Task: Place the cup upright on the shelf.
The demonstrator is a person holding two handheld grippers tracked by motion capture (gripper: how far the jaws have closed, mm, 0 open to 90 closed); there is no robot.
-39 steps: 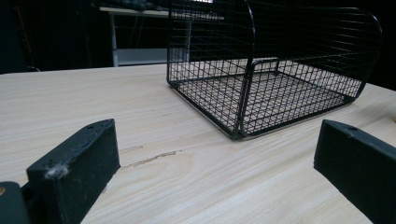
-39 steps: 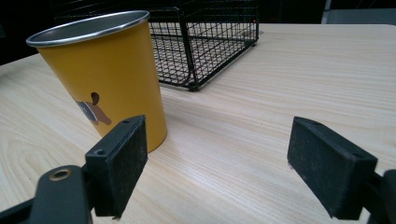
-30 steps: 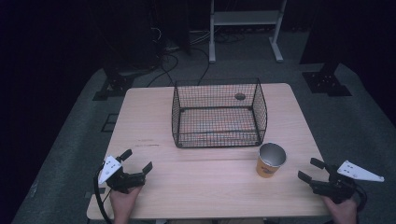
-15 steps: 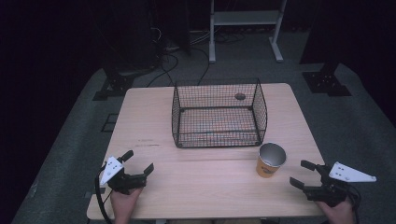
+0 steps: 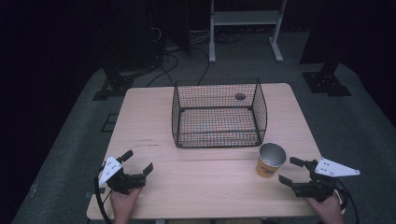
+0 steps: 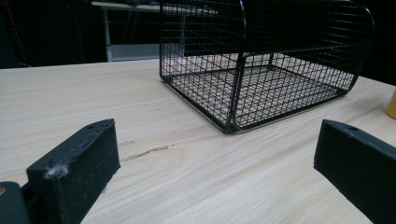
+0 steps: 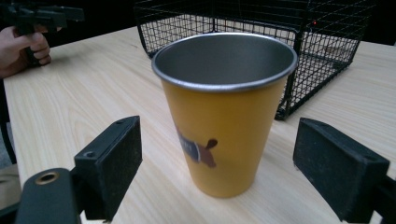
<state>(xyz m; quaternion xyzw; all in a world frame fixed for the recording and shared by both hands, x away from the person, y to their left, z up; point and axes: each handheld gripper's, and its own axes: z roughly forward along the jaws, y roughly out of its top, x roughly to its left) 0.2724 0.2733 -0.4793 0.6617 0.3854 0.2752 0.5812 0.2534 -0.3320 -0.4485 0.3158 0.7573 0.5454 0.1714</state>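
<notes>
beside the basket (image 5: 219, 116), upright cup (image 5: 270, 160)

Overhead; two low, basket (image 5: 218, 114) shared

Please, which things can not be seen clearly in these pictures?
- The printed mark on the cup: right gripper view, blurred; high view, too small.
- The dark round spot on the table behind the basket: high view, too small to identify.
- The cup in left gripper view: cut off by the right edge.

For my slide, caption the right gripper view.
Open right tongs face an upright orange cup in front of a wire basket.
</notes>
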